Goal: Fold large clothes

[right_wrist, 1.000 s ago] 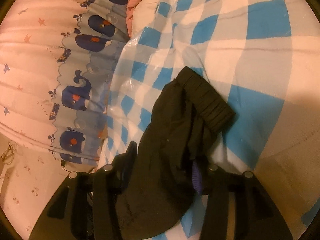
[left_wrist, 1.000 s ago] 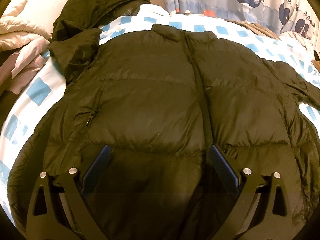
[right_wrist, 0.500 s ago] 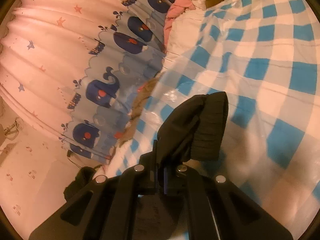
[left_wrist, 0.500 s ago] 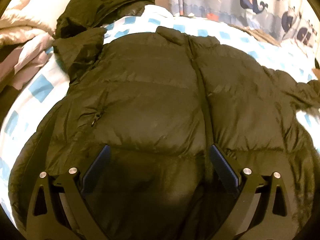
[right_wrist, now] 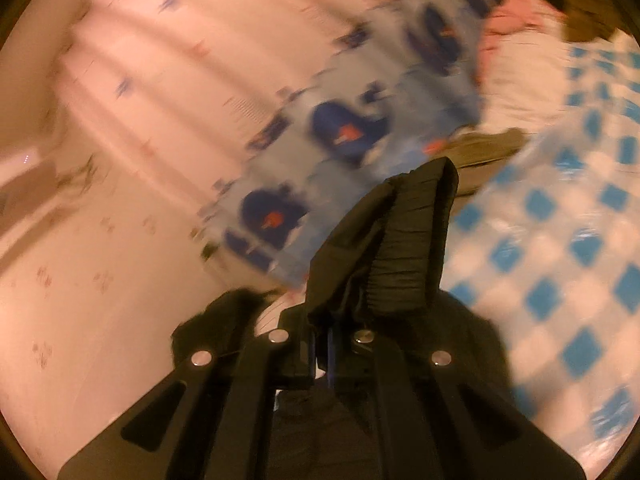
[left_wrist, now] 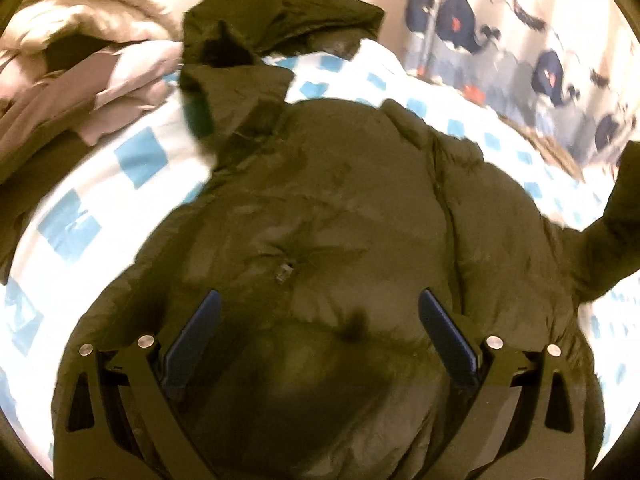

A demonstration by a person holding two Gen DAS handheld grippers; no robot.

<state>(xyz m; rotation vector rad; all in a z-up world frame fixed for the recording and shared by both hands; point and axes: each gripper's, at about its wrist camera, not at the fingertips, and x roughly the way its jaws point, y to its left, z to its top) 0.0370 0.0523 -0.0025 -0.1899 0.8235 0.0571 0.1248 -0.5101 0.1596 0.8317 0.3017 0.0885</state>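
Observation:
A dark puffer jacket (left_wrist: 340, 232) lies spread, front up, on a bed with a blue-and-white checked sheet (left_wrist: 132, 160). My left gripper (left_wrist: 318, 336) hovers open above the jacket's lower front, nothing between its blue pads. At the right edge of the left wrist view, the jacket's sleeve (left_wrist: 616, 232) rises off the bed. In the right wrist view my right gripper (right_wrist: 320, 352) is shut on that sleeve near its ribbed cuff (right_wrist: 408, 256), held up in the air above the checked sheet (right_wrist: 568, 248). The picture is blurred by motion.
A second dark garment (left_wrist: 280, 12) is heaped at the head of the bed. Pale crumpled bedding (left_wrist: 80, 64) lies to the left. A curtain with a whale pattern (right_wrist: 320, 132) hangs along the far side of the bed, also seen as the whale curtain (left_wrist: 520, 48).
My right gripper closed on the sleeve cuff and lifted it off the sheet, swinging upward. The left gripper rose a little and rolled; it stays open over the jacket.

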